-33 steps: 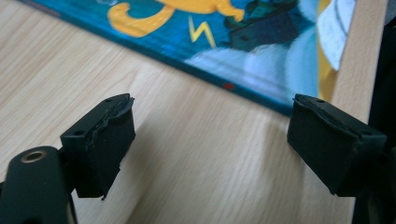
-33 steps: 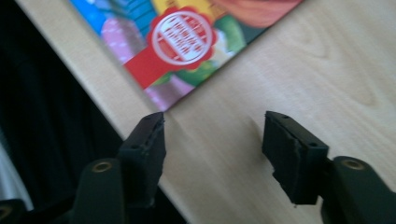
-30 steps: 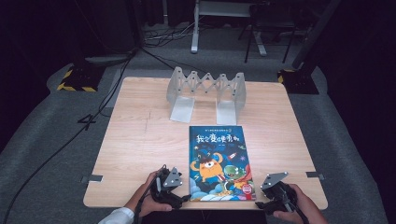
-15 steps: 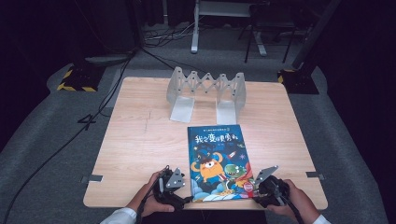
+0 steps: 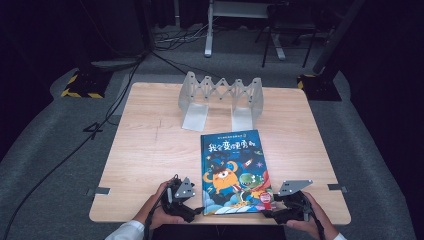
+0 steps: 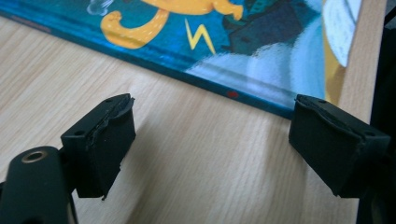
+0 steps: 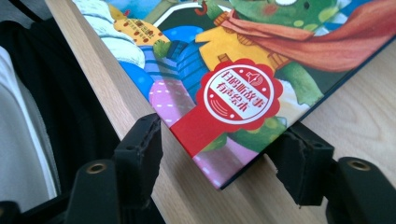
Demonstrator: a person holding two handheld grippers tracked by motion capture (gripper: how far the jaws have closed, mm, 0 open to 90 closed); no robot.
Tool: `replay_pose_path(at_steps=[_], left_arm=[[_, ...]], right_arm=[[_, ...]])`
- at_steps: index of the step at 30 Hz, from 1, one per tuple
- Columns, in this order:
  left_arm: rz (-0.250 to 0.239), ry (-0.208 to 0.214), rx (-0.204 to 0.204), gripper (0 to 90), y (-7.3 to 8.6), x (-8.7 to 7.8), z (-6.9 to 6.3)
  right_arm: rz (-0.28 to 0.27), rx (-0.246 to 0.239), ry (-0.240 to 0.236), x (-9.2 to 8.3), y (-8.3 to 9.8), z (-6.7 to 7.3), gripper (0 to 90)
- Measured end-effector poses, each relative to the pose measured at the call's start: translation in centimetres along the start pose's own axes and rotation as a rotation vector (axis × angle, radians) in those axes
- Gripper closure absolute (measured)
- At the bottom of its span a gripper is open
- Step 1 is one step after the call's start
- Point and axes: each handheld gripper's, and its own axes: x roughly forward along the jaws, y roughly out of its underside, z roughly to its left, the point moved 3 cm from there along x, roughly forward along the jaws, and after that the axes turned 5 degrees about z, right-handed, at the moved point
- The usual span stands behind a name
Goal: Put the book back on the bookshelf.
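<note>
- High view, lower left of frame: left gripper (image 5: 192, 207) is held in a hand (image 5: 159, 214) at the near edge of the table (image 5: 150, 145), just beside the book's (image 5: 235, 170) lower-left corner; a white sleeve cuff (image 5: 129, 231) is seen at the bottom edge.
- Left gripper view: jaws are spread wide apart, nothing between them but bare wood. The book's blue edge (image 6: 187, 60) runs diagonally across the upper part of the frame; whether the right-hand jaw touches that edge cannot be told.
- High view, centre: the book is laid flat, cover up, in the lower-centre of the table, tilted slightly, bottom edge near the table's near edge. Cover is blue with an orange creature, a green creature and white characters at the top.
- High view, upper centre: a grey accordion-style rack (image 5: 220, 97) is stood on the far part of the table, well apart from the book's top edge.
- High view, lower right: right gripper (image 5: 267, 214) is held in the other hand (image 5: 305, 220) at the book's lower-right corner, grey plate on top.
- Right gripper view: jaws are apart and set either side of the book's corner (image 7: 219, 179), which carries a red round seal (image 7: 238, 95). The right-hand jaw is at the book's edge; the left-hand jaw is off the cover over the table edge. No clamping is seen.
</note>
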Motion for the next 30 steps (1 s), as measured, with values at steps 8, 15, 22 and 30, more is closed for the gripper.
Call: replay_pose_path(at_steps=[8,15,22,30], left_arm=[[-0.002,-0.005,-0.006,14.9,0.1,-0.1,0.1],[0.001,-0.005,-0.006,14.8,0.1,-0.1,0.1],[-0.001,-0.001,0.0,14.8,0.1,-0.1,0.2],[-0.004,0.002,-0.005,15.2,0.0,0.0,0.4]], right_arm=[[-0.119,0.1,-0.092,-0.9,-0.8,-1.8,28.9],[-0.167,0.109,-0.072,-0.3,-3.8,-4.0,28.6],[-0.224,0.077,-0.154,0.6,-7.0,-6.1,31.5],[-0.309,0.027,-0.282,0.6,-8.6,-6.9,51.1]])
